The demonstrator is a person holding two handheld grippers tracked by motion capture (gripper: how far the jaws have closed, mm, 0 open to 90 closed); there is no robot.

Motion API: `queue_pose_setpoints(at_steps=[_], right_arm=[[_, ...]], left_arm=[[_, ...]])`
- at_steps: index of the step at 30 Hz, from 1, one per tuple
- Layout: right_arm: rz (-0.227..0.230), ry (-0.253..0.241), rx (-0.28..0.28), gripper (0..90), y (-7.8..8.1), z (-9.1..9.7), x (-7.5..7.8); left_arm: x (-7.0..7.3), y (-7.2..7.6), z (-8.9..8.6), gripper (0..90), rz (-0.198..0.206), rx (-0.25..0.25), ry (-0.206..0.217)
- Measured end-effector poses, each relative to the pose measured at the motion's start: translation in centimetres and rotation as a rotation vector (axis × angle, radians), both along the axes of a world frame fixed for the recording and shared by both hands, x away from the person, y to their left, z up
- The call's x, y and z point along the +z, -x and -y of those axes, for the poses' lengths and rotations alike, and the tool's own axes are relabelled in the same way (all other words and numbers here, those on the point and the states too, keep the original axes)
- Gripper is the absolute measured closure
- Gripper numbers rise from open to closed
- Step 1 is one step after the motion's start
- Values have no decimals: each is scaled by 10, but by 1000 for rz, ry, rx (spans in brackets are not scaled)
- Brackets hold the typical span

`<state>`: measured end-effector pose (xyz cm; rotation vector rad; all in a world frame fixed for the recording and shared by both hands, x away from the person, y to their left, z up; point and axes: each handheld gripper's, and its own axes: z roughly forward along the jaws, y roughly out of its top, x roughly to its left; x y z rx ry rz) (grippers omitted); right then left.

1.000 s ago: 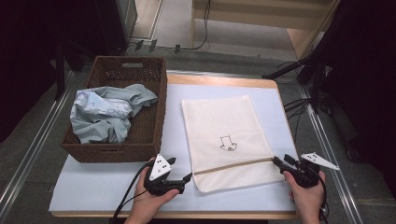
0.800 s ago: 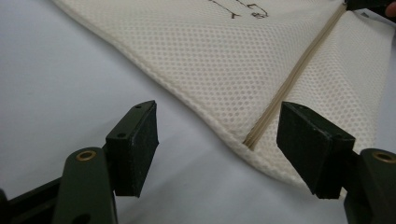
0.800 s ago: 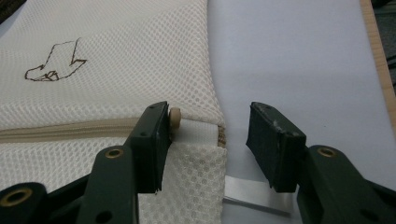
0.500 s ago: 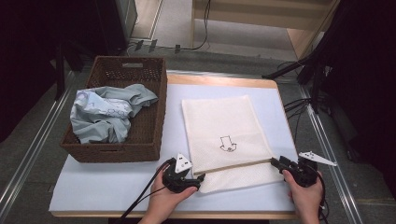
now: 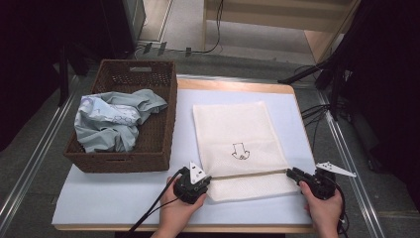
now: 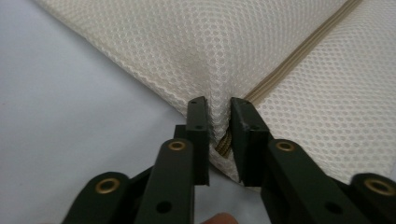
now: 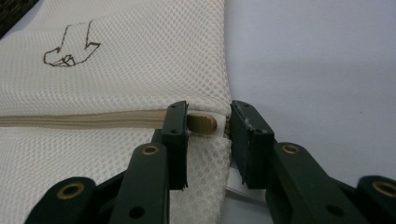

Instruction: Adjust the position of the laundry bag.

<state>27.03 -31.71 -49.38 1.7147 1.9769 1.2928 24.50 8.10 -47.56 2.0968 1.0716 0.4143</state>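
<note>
High view: fixed above the person's side, facing forward and down; far enough to take in the whole table (image 5: 124, 198), the basket (image 5: 163, 124) and the floor beyond.
Left gripper view: rides on the left gripper (image 6: 218, 116), looks along its jaws; very close to the mesh bag (image 6: 196, 51).
Right gripper view: rides on the right gripper (image 7: 209, 122), looks along its jaws; very close, at the zip pull (image 7: 203, 123).
Shared, high and left: the bag's near left edge and zip line.
Shared, high and right: the arrow print (image 7: 70, 46), the zip's right end.
</note>
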Motion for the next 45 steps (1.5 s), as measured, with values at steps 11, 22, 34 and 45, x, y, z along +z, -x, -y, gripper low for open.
queue_pose_setpoints(at_steps=[11, 22, 34, 45], right_arm=[[2, -21, 1, 776, 6, -2, 0], [3, -6, 43, 792, 12, -17, 1], [1, 6, 95, 793, 19, -39, 2], [0, 3, 147, 804, 25, -56, 3]], left_arm=[[1, -3, -10, 829, -21, -4, 33], [3, -2, -28, 829, -11, 24, 38], [5, 1, -51, 826, 2, 69, 30], [6, 6, -69, 820, 18, 106, 14]])
